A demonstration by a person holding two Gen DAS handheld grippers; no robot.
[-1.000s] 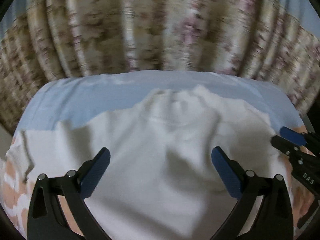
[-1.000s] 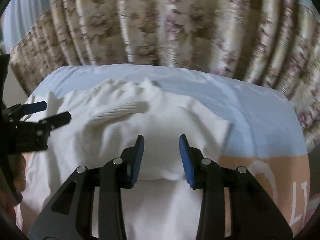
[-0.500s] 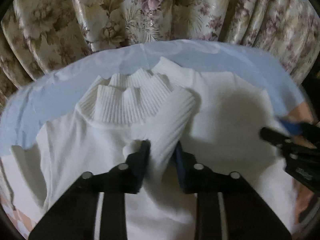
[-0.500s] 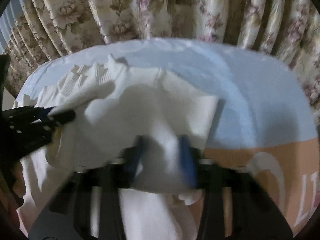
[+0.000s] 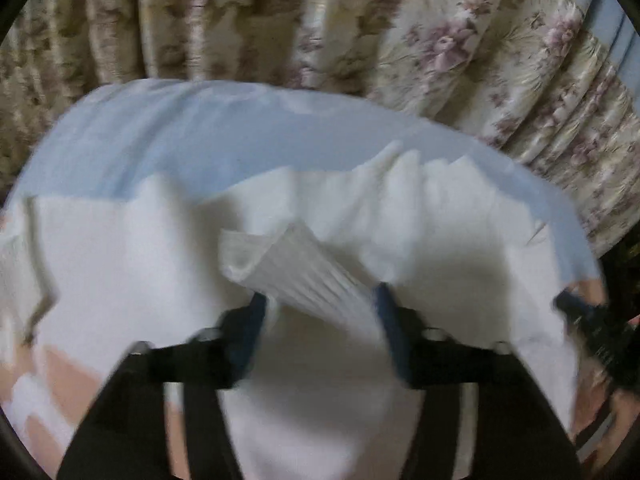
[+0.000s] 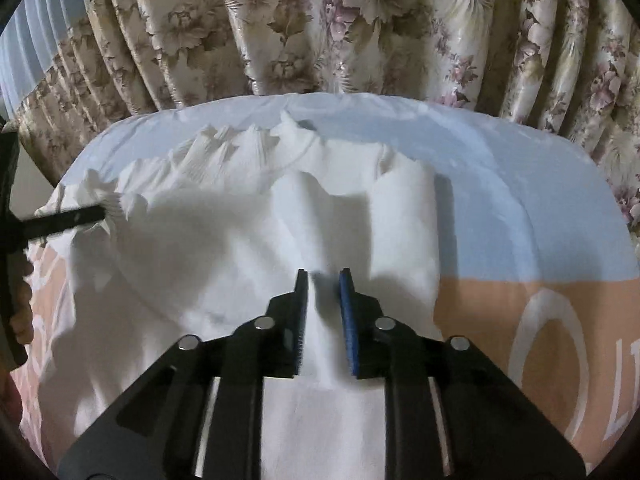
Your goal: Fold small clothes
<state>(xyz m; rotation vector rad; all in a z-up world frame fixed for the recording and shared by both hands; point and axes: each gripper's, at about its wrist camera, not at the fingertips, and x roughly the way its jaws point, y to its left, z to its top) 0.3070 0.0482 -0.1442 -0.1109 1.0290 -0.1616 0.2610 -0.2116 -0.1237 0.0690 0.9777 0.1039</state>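
- Left gripper (image 5: pixel 320 312): jaws opening, standing fairly wide; ribbed cuff (image 5: pixel 288 268) of the sleeve draped between them, leaning on the right-hand pad, not pinched from both sides. View blurred, so contact with the left-hand pad not determinable.
- Right gripper (image 6: pixel 323 312): jaws narrow and opening slightly; a raised ridge of white fabric between the pads, seemingly still nipped, grip judged light.
- White sweater (image 6: pixel 224 264): spread on the bedsheet (image 6: pixel 500 200), ribbed collar (image 6: pixel 228 148) at the far edge, body running toward the near edge. Right side brought over as a flat panel with a straight outer edge. Left sleeve lying inward across the chest, its cuff at the left gripper.
- Surroundings: sheet pale blue at the far side, peach with white lettering at the near right; floral curtain (image 6: pixel 320 28) hanging just beyond the far edge.
- Progress, as a judgement: sleeve and side folds under way, about the early-to-middle stage. Fabric rumpled with ridges across the centre.
- Outstanding: release and flatten the left sleeve, smooth the centre ridge, then fold the body hem-to-collar. No finished, compact fold visible yet.
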